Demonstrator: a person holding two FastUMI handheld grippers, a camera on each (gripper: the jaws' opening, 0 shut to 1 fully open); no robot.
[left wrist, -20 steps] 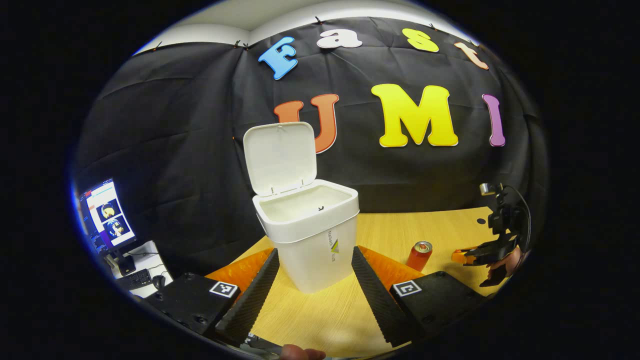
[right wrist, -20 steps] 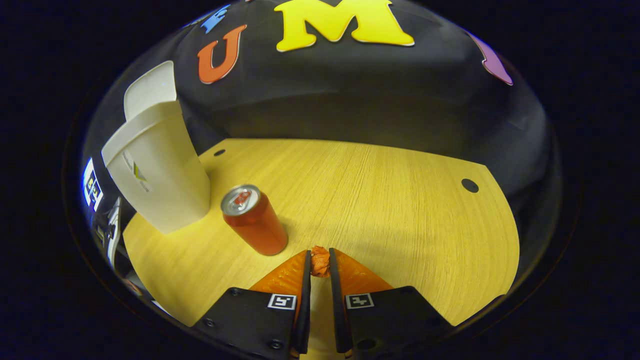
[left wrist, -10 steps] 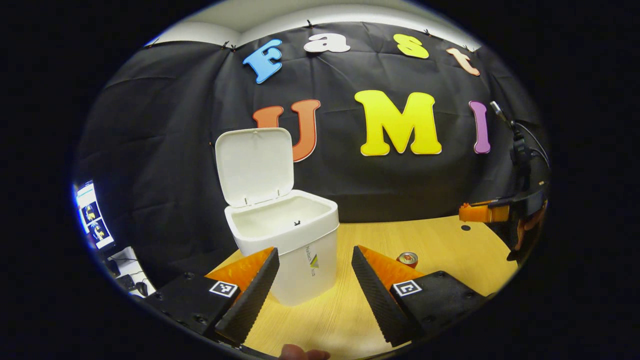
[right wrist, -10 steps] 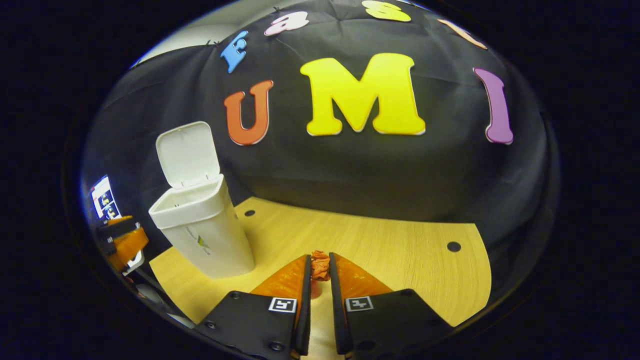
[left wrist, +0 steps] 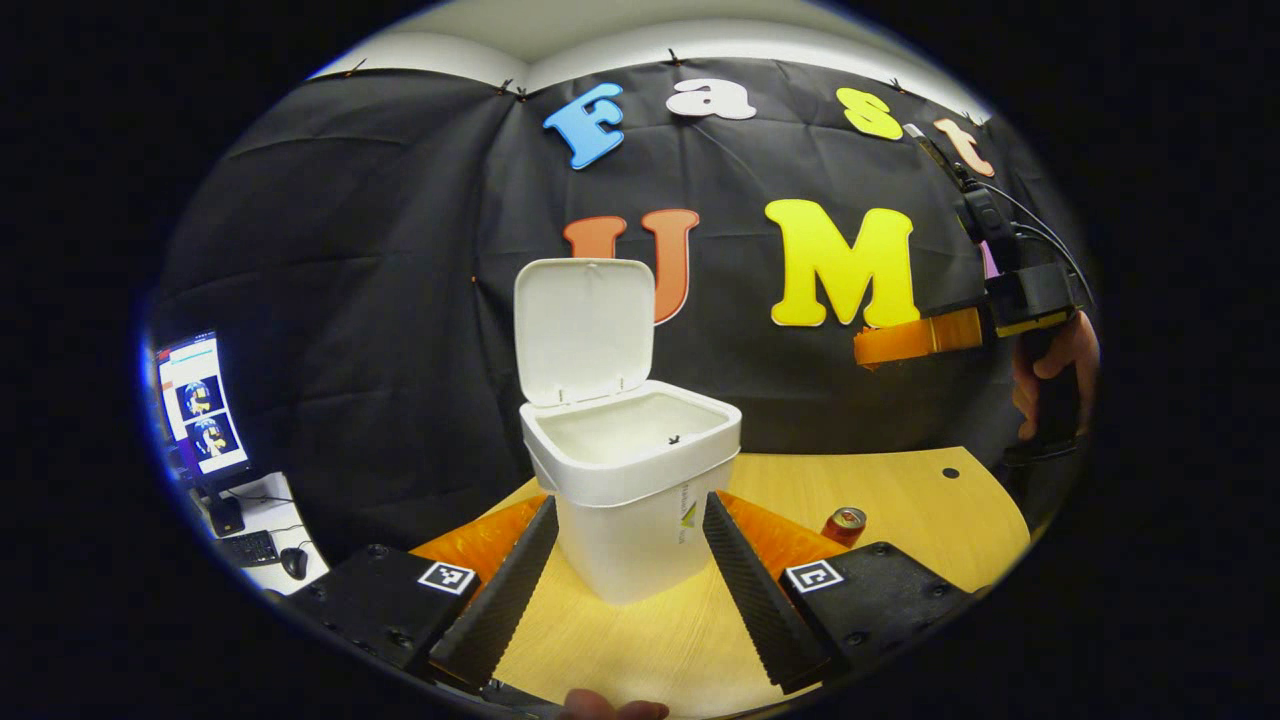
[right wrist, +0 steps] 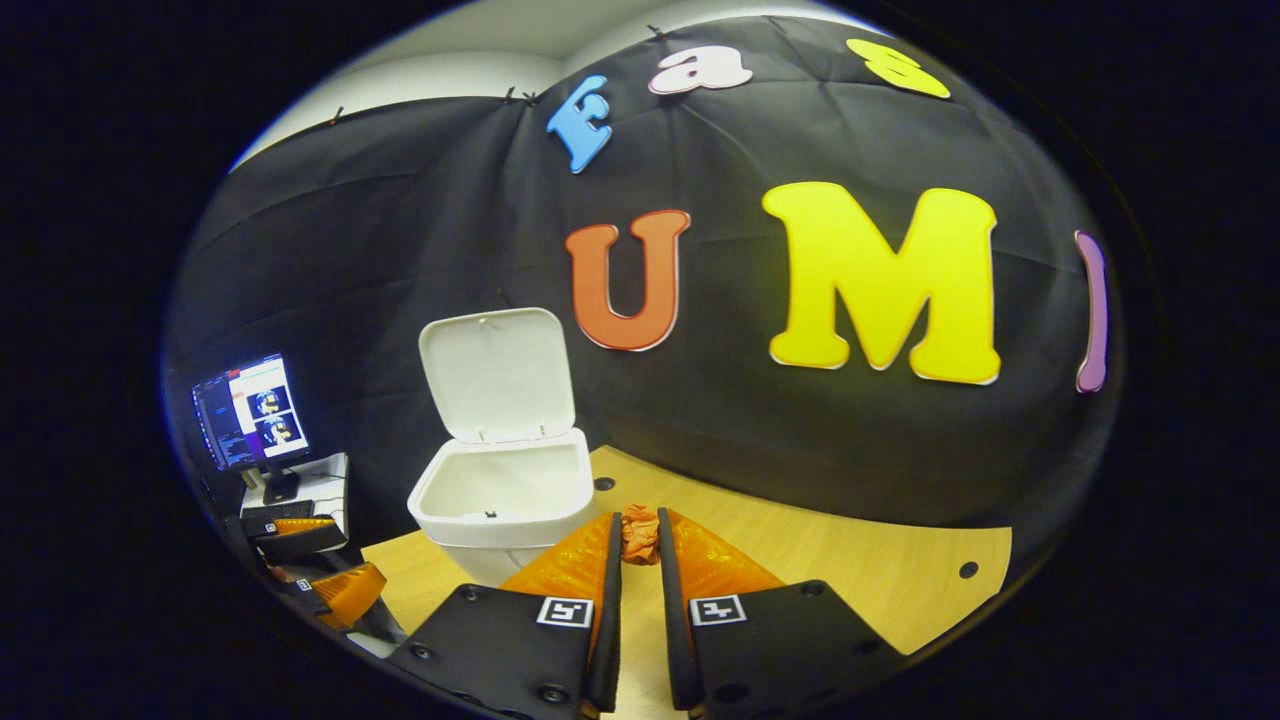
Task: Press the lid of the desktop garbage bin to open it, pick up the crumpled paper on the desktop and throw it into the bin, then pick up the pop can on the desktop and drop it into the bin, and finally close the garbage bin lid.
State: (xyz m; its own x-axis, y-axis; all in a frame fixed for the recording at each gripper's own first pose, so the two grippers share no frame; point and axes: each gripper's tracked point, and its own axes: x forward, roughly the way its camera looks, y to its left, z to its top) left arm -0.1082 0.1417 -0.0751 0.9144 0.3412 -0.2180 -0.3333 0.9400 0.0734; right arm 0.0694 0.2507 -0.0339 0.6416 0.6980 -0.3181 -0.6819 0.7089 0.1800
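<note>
Your right gripper (right wrist: 640, 545) is clamped on the crumpled paper (right wrist: 640, 534), both fingers pressing the orange wad between their tips. It hangs in the air just to the right of the garbage bin (right wrist: 497, 500) and above its rim height; in the left gripper view you can see it (left wrist: 865, 352) up to the right of the bin (left wrist: 630, 490), with your hand (left wrist: 1050, 375) on its handle.

Your left gripper (left wrist: 625, 560) is spread wide, a finger on either side of the bin's lower body, low over the table (left wrist: 900, 490); whether the fingers touch the bin you cannot tell.

The bin stands on the table with its lid (left wrist: 585, 330) swung up and back, upright behind the opening, the inside white. The pop can (left wrist: 844, 525) stands upright on the table to the right of the bin, well apart from it. A monitor (left wrist: 200, 405) glows far to the left of the bin, off the table.
</note>
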